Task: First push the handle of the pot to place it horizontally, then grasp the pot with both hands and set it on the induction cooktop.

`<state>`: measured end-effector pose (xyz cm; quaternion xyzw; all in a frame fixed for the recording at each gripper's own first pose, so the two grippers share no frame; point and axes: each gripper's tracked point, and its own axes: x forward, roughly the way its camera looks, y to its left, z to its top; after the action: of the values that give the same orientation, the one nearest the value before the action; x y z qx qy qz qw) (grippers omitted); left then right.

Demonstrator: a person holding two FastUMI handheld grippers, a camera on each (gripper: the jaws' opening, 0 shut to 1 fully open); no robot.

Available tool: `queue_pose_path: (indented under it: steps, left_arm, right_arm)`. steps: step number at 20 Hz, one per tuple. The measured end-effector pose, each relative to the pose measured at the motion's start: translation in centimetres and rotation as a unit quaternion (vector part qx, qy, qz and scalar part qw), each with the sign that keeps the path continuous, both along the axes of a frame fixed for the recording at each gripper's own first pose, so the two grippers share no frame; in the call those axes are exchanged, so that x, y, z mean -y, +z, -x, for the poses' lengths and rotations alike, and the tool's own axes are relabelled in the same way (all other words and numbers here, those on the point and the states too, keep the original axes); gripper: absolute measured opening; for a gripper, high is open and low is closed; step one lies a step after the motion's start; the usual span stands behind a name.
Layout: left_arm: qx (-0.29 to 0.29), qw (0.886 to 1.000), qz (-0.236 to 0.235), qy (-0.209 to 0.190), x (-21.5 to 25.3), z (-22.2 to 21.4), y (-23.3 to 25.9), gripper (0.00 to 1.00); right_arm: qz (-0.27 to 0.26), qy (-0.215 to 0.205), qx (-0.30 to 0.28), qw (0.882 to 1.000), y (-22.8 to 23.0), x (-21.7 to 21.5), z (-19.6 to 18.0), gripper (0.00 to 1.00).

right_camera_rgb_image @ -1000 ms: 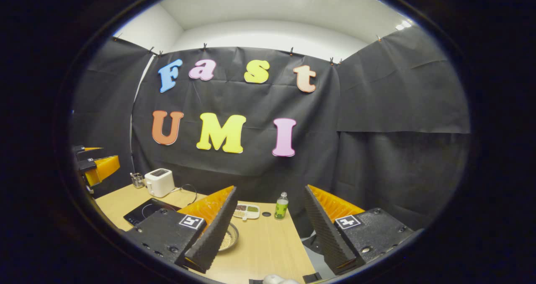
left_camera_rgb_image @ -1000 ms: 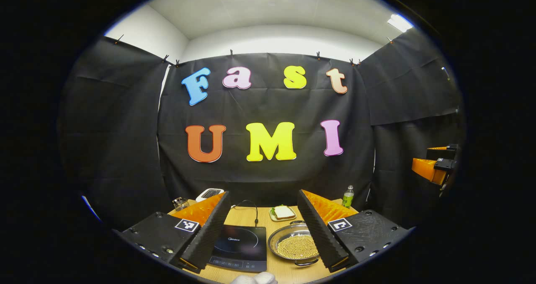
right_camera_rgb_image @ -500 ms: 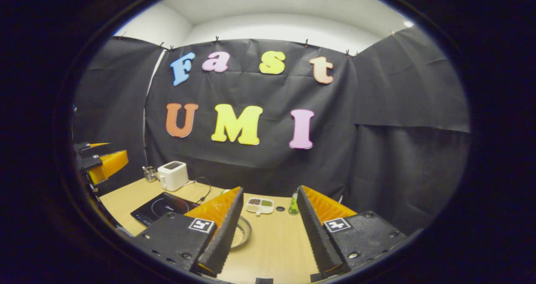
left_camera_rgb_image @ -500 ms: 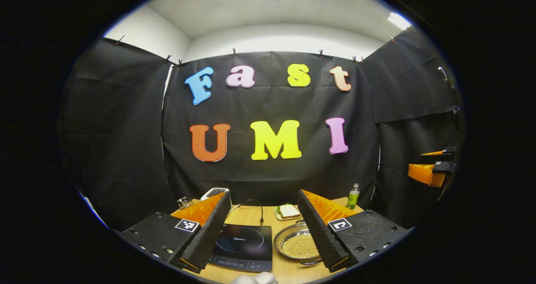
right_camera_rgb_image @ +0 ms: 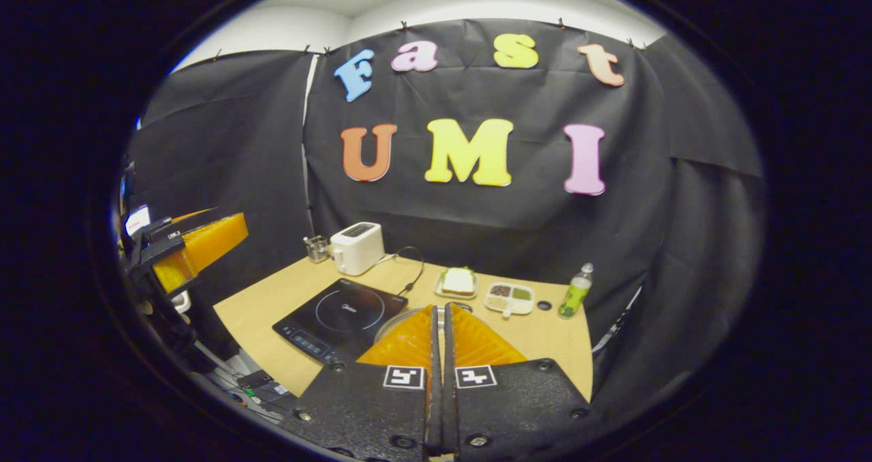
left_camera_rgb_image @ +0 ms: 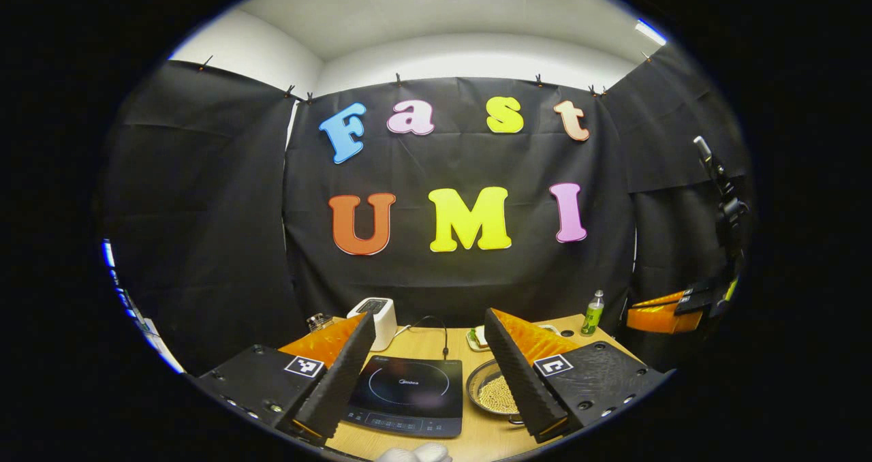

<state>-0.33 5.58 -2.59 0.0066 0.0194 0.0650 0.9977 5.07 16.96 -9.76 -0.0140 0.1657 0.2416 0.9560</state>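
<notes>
Wooden table [right_camera_rgb_image: 272,305] below both grippers | left gripper [left_camera_rgb_image: 430,380] wide apart, holding nothing | right gripper [right_camera_rgb_image: 440,326] closed tight, empty | round silver metal pot [left_camera_rgb_image: 492,392] of beans just right of flat black induction cooktop [left_camera_rgb_image: 407,394], not on it

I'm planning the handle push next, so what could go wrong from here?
The pot holds loose beans, so a hard shove with the right gripper, its jaws closed, might spill them. The pot sits close beside the induction cooktop, so it could slide against its edge. In the right gripper view the fingers hide most of the pot, making aim at the handle uncertain.
</notes>
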Motion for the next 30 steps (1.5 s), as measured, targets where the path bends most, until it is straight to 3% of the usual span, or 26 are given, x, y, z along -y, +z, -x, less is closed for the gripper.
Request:
queue_pose_path:
  steps: [6,10,15,19,23,30]
  left_arm:
    - [-0.015,1.000,0.008,0.019,-1.5,0.7,-1.5,0.96]
    - [-0.025,0.999,0.007,0.026,-2.2,0.6,-2.4,0.96]
    - [-0.045,0.998,0.007,0.036,-3.2,0.6,-4.1,0.96]
    - [-0.050,0.997,0.019,0.053,-4.3,0.8,-4.5,0.96]
    - [-0.060,0.996,0.019,0.062,-4.9,0.8,-5.2,0.96]
    - [-0.059,0.996,0.014,0.068,-5.5,-0.2,-5.1,0.96]
  right_arm:
    - [0.024,0.046,-0.091,0.994,-8.0,-4.9,-0.6,0.04]
    - [0.044,0.058,-0.150,0.986,-13.6,-7.2,-0.6,0.00]
    - [0.069,0.073,-0.204,0.974,-19.0,-9.8,-0.9,0.04]
    - [0.093,0.078,-0.236,0.964,-22.6,-11.3,-0.4,0.00]
    - [0.087,0.082,-0.284,0.951,-25.6,-12.6,-0.1,0.04]
    - [0.086,0.081,-0.310,0.943,-27.5,-13.1,-0.9,0.04]
